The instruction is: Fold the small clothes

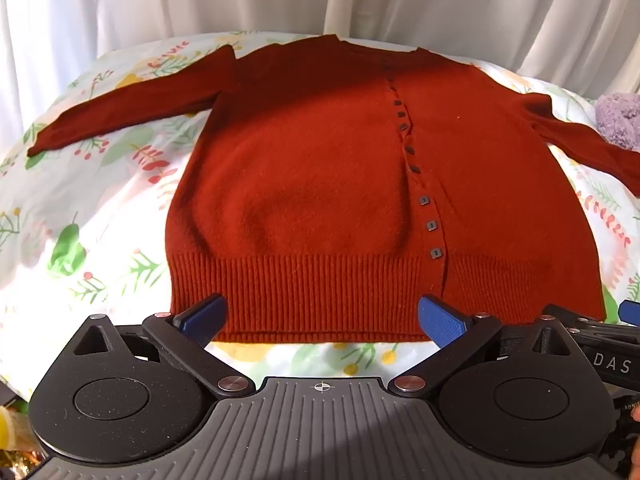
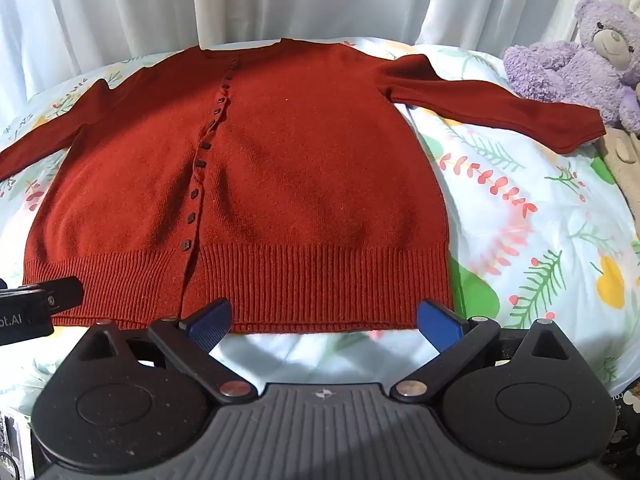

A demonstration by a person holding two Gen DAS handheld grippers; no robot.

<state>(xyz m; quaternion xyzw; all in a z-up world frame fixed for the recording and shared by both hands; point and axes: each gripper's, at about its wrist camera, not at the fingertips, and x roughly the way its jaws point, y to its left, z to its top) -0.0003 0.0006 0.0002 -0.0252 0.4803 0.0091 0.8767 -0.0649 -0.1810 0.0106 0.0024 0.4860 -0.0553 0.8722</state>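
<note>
Cardigan (image 1: 320, 184), rust red, lies flat and buttoned on the floral sheet (image 1: 100, 216), front up, collar at the far side, ribbed hem nearest. Both sleeves spread out to the sides; no fold in it yet. Left gripper (image 1: 320, 322) hangs at the hem's left half, blue jaws wide apart, holding nothing; whether the pads touch the knit cannot be told. Right gripper (image 2: 326, 322) likewise wide apart and empty at the hem's right half.

Judged step: the start, lining up for the first grasp. Next move likely calls for pinching a sleeve or side edge and carrying it across the body. Purple bear (image 2: 580, 56) beside right cuff, white curtain (image 2: 280, 0) behind.
</note>
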